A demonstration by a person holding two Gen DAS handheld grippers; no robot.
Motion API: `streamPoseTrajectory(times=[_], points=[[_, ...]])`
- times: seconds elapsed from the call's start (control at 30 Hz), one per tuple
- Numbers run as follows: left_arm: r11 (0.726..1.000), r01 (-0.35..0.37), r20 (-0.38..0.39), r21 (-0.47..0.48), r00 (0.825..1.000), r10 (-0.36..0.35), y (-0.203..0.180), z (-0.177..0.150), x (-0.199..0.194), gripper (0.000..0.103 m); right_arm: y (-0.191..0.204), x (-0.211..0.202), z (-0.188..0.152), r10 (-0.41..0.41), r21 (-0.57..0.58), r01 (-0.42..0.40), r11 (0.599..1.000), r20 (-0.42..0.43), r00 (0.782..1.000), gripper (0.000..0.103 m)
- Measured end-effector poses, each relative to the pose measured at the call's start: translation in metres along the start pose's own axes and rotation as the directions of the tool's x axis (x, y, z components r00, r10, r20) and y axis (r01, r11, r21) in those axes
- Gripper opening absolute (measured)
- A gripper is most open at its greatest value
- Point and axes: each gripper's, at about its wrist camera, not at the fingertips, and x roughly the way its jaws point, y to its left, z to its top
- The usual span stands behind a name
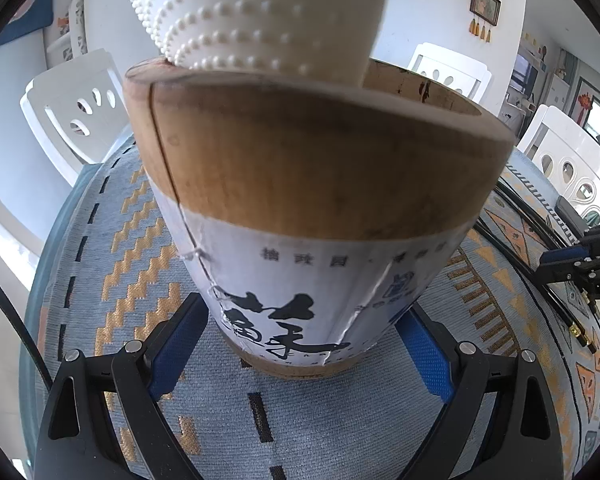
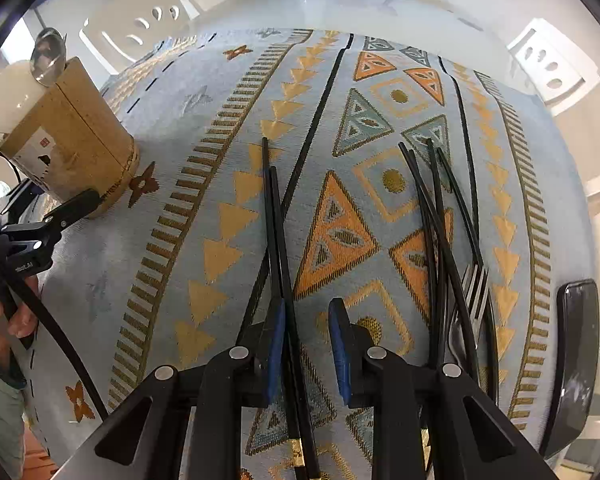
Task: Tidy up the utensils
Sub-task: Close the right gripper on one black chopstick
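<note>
Patterned tablecloth (image 2: 204, 184), black chopsticks (image 2: 278, 224) – tips pointing away

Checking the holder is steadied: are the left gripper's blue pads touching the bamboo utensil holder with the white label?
Touching. The left wrist view shows the left gripper with both blue pads against the bamboo holder, no gap visible.

Between the left fingers (image 1: 182, 344), a matt bamboo holder (image 1: 316, 172) wears a torn paper label (image 1: 300, 304). Beside the right fingers (image 2: 276, 344), glossy black chopsticks (image 2: 278, 232) lie on coarse woven cloth (image 2: 220, 184).
</note>
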Motion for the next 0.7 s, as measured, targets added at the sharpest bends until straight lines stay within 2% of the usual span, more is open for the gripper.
streamPoseTrajectory(times=[0.1,0.17,0.33,0.5,0.63,0.7], points=[[1.0,0.0,0.0,0.0,1.0,0.0,0.0,0.0,0.0,0.095,0.001,0.002,0.005,-0.035,-0.027,0.035,0.999,-0.013,0.999,0.021],[1.0,0.0,0.0,0.0,1.0,0.0,0.0,0.0,0.0,0.095,0.001,0.009,0.005,-0.081,-0.041,0.078,0.996,-0.068,0.994,0.022],[1.0,-0.001,0.0,0.001,1.0,0.001,-0.001,0.0,0.0,0.095,0.005,0.013,0.007,-0.09,-0.064,0.085,0.994,-0.083,0.992,0.022],[1.0,-0.002,0.0,0.001,1.0,0.002,0.0,0.0,0.0,0.095,0.019,0.02,0.018,-0.147,-0.137,0.131,0.982,-0.108,0.983,0.022],[1.0,-0.004,0.0,0.003,1.0,0.004,-0.001,0.0,0.0,0.095,0.022,0.024,0.026,-0.118,-0.194,0.091,0.977,-0.133,0.984,0.021],[1.0,-0.008,0.0,0.005,1.0,0.008,-0.001,0.0,0.0,0.095,0.016,0.024,0.029,-0.087,-0.186,0.059,0.981,-0.147,0.985,0.016]])
